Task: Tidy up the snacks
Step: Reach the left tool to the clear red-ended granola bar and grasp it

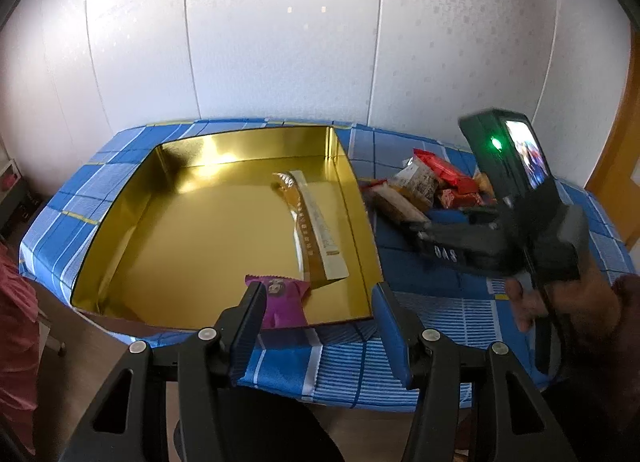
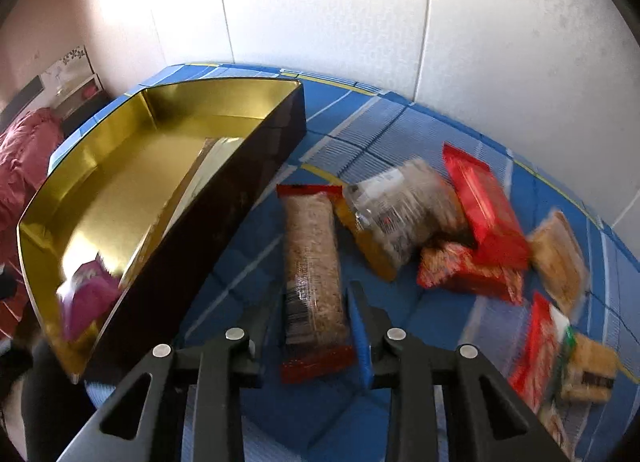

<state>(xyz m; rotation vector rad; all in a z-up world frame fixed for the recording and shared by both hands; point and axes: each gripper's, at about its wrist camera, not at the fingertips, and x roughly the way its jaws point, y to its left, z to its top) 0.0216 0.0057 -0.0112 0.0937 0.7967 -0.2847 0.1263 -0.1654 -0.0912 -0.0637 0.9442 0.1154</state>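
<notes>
A gold-lined tin (image 1: 248, 134) stands on the blue checked tablecloth. In it lie a purple snack packet (image 1: 282, 302) and a long gold stick packet (image 1: 316, 230). My left gripper (image 1: 319, 294) hovers open over the tin's near rim, with nothing between its fingers. In the right wrist view a clear grain bar with red ends (image 2: 312, 238) lies just right of the tin's dark outer wall (image 2: 224, 222). My right gripper (image 2: 314, 294) is shut on the bar's near half, one pad on each long side.
Loose snacks are piled to the right of the bar: a clear bag (image 2: 404, 214), a red pack (image 2: 484, 202), a red-brown pack (image 2: 468, 270) and several more toward the table's right edge. A white wall backs the table. A hand (image 1: 560, 302) holds the right gripper unit.
</notes>
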